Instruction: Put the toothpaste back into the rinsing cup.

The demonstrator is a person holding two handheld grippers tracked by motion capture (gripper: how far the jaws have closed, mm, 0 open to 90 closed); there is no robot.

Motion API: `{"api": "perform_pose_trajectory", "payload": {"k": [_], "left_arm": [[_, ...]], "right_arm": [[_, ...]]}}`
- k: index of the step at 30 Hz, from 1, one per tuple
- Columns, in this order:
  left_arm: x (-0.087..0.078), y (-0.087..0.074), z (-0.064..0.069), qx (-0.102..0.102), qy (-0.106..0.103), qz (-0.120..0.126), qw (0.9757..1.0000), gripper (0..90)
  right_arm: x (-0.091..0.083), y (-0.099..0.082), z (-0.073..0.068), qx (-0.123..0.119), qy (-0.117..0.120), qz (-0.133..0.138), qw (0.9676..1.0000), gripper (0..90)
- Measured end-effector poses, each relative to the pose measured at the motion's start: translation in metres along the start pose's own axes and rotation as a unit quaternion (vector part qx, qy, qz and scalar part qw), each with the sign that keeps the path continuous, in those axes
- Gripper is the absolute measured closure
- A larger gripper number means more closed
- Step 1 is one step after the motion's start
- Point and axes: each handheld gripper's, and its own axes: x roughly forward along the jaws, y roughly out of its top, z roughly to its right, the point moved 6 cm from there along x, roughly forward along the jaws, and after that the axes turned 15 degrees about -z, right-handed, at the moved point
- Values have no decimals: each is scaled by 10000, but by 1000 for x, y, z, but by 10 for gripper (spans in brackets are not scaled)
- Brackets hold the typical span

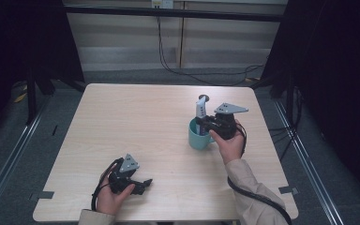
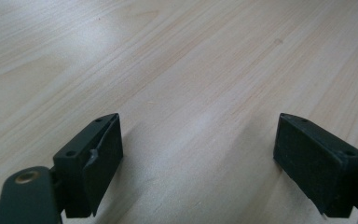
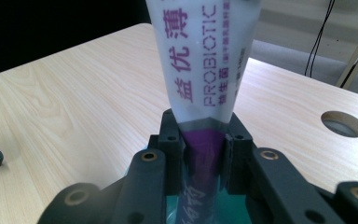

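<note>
Wooden table (image 1: 136, 122), floor cables (image 1: 201, 77)

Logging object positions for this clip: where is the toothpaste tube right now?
In the high view the toothpaste tube stands right of table centre, clamped by the right gripper, its lower end inside the teal cup.

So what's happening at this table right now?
A person at a wooden table works with a gripper in each hand. The right gripper is shut on a white and purple tube marked PROBIOTIC and holds it upright, lower end inside a teal cup. The left gripper sits low over bare wood near the table's front edge, jaws open, nothing between them.
</note>
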Motion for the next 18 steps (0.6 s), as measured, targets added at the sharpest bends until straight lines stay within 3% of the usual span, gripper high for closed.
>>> {"api": "perform_pose_trajectory", "payload": {"k": [18], "left_arm": [[0,0,0,-14,-18,12,10000,153]], "right_arm": [[6,-5,-3,23,135,-38,9999,706]]}}
